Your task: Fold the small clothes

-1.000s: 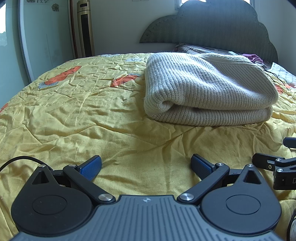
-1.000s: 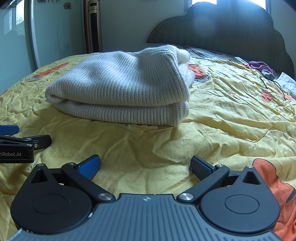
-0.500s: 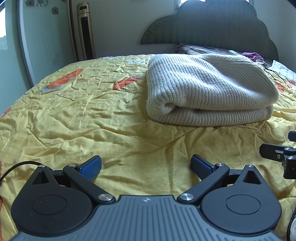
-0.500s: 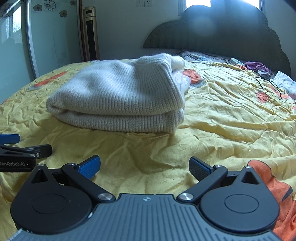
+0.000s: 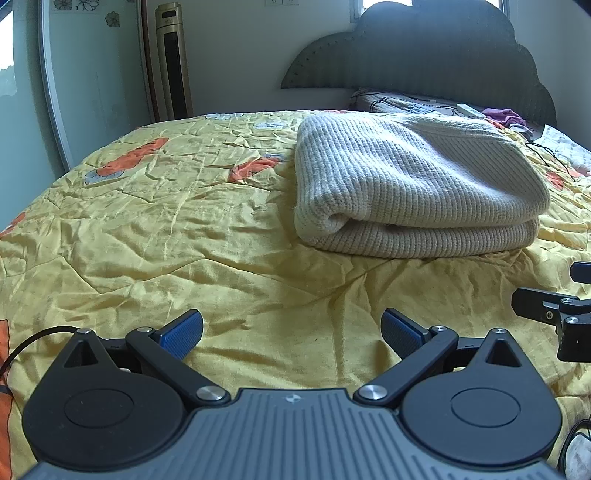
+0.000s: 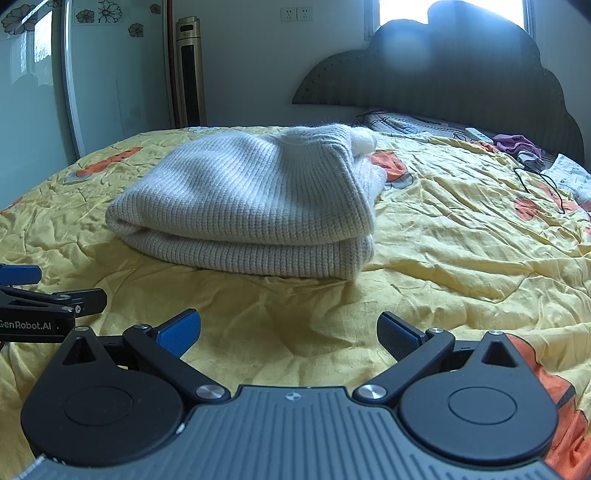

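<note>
Cream ribbed knit, the sweater [image 5: 413, 184] lies folded in a thick bundle on the yellow bedspread [image 5: 184, 229], its rounded fold toward the cameras and its layers stacked one on the other. The left gripper [image 5: 291, 332] hangs low over the crumpled spread, short of the sweater and to the left of it, jaws spread wide with nothing between the blue pads but bare cloth. The right gripper [image 6: 288, 332] is likewise spread and empty, near the sweater's front edge without touching it; in its view the sweater [image 6: 251, 199] sits a little to the left of centre. Each tool shows at the edge of the other's view, so the two are side by side. Nothing lies between either gripper and the sweater except wrinkled fabric with orange patches [image 6: 391, 166]. Behind the sweater, by the dark scalloped headboard [image 5: 436, 55], the far end of the bed is cluttered: a patterned pillow [image 5: 402, 103], a white remote [image 5: 470, 110], a purple cloth [image 6: 517, 144], a thin black cable [image 6: 543, 184] and a white patterned cloth at the right edge. A tall gold tower unit [image 6: 190, 70] stands against the wall beside a glass door with flower stickers [image 6: 107, 13], and two wall sockets [image 6: 296, 14] sit near the window
</note>
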Demonstrator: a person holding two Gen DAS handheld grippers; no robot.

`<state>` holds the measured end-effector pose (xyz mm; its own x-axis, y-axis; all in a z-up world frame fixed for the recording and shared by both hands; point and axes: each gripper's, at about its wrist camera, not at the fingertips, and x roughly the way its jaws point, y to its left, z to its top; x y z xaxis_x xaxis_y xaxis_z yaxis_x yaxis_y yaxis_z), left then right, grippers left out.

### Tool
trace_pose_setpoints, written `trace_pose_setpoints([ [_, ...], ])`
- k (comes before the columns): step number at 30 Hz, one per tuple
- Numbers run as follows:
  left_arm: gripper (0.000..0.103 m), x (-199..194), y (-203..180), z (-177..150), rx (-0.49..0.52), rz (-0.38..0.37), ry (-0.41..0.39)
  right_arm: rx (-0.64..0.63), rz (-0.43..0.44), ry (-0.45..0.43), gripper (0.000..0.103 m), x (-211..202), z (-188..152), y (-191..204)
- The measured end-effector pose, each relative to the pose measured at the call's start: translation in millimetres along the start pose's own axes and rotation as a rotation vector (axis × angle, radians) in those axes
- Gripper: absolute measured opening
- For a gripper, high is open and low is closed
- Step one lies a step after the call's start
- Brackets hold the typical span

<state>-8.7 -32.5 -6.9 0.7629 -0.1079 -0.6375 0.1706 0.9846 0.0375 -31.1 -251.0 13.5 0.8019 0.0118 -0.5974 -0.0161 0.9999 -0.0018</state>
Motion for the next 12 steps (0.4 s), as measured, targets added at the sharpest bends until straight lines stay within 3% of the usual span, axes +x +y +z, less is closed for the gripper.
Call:
trace_pose_setpoints([
  [12,0.103,0.8,0.6,-1.0,0.006,0.01,0.001,0.008,0.008,0.02,0.103,5.6,-2.8,1.4],
])
